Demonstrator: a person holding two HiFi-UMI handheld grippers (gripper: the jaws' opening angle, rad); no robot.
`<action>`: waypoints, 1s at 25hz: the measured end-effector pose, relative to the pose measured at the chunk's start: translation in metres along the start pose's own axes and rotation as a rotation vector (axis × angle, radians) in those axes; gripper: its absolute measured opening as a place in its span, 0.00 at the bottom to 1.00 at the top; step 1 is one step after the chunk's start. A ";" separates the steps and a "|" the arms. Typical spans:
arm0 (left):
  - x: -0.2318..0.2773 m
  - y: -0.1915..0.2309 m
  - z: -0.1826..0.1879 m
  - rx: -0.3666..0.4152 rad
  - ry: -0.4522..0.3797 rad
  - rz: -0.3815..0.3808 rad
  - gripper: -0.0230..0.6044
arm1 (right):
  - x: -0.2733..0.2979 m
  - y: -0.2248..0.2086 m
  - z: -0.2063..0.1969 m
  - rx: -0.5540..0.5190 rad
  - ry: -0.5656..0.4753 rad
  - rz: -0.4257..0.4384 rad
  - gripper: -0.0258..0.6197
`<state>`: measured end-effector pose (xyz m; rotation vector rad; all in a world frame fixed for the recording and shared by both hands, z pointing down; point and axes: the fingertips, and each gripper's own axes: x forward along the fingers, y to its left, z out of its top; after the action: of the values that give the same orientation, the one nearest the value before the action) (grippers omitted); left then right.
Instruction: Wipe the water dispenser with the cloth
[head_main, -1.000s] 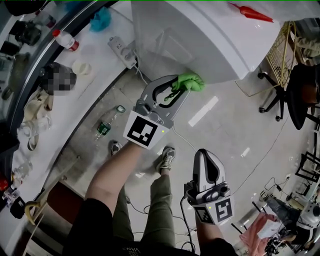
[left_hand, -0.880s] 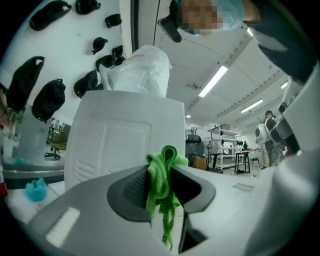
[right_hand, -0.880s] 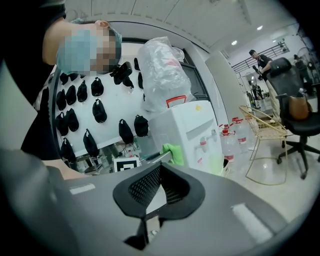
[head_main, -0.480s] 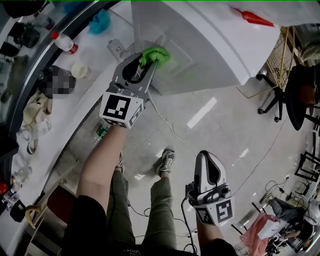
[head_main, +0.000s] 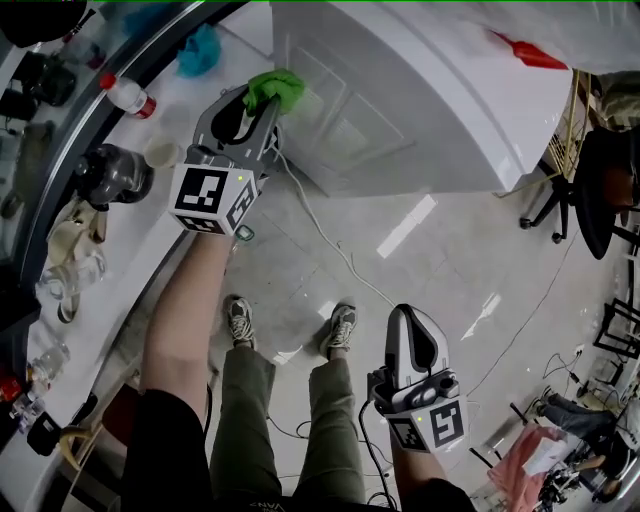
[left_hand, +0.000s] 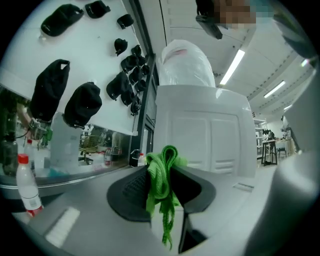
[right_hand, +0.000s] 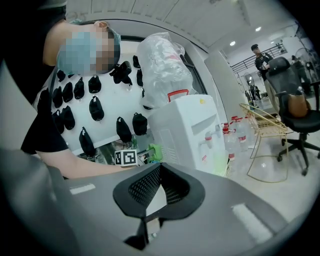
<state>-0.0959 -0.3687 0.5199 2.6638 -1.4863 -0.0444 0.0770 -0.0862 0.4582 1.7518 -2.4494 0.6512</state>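
Left gripper (head_main: 256, 108): tips buried under cloth (head_main: 273, 88) in head view; clamped part of cloth hidden between pads. Cloth contact with water dispenser (head_main: 400, 100) ahead of tips: cannot tell. Dispenser top cut off by head view's upper edge. Bottle above jaws wrapped in plastic bag (left_hand: 185, 62), contents not visible. Small bottle (left_hand: 26, 185) left of left gripper: label blurred. Right gripper (head_main: 408, 316): own body hides dispenser base in right gripper view.

The green cloth (head_main: 274, 88), clamped in the left gripper (head_main: 258, 103), is swept across the white side panel of the water dispenser (head_main: 400, 110). Seen from the head view, it is carried from the panel's lower right corner to its far left edge, beside the counter (head_main: 135, 235).
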 end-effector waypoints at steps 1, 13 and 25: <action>-0.003 -0.001 0.000 -0.003 -0.004 -0.001 0.22 | 0.001 0.000 0.000 -0.001 0.000 0.004 0.05; -0.070 -0.175 -0.049 -0.075 0.069 -0.256 0.22 | -0.016 -0.021 -0.003 -0.017 0.011 0.034 0.05; -0.034 -0.220 -0.095 -0.095 0.121 -0.251 0.22 | -0.017 -0.050 -0.014 -0.012 -0.017 0.064 0.05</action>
<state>0.0796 -0.2188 0.5935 2.7053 -1.0819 0.0272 0.1265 -0.0787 0.4814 1.6884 -2.5240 0.6277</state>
